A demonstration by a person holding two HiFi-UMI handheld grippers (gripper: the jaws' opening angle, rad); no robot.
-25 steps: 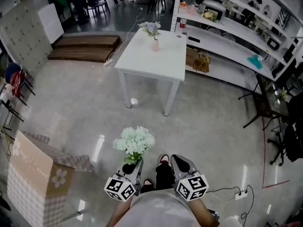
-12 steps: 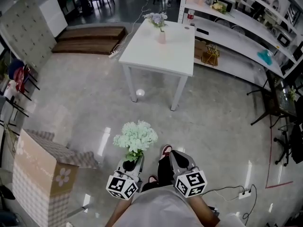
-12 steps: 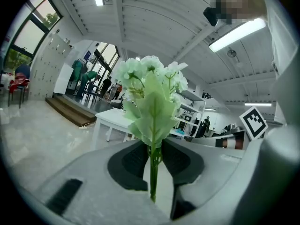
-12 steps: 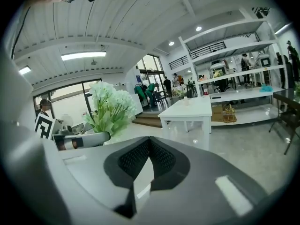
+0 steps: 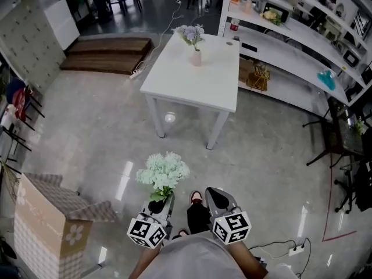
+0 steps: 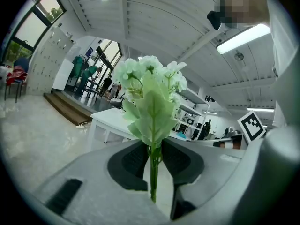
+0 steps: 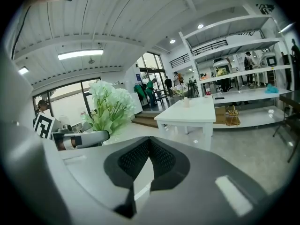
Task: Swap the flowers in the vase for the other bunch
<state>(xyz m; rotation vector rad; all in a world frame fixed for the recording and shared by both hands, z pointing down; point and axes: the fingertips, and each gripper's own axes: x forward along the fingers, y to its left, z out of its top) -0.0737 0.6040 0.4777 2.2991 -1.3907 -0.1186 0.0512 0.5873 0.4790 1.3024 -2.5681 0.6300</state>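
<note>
You are holding a pale green-white bunch [image 5: 163, 173]; at 12 o'clock, a white table [image 5: 197, 89] is bearing lilac flowers [image 5: 190, 34], pink vase [image 5: 196, 57].

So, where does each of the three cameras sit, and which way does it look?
Head view: on the person's head, facing steeply down; white table, left gripper, right gripper, own shirt.
Left gripper view: rides the left gripper, along jaws shut on the pale green bunch.
Right gripper view: rides the right gripper, along shut, empty jaws.
Shared: all show the white table.
</note>
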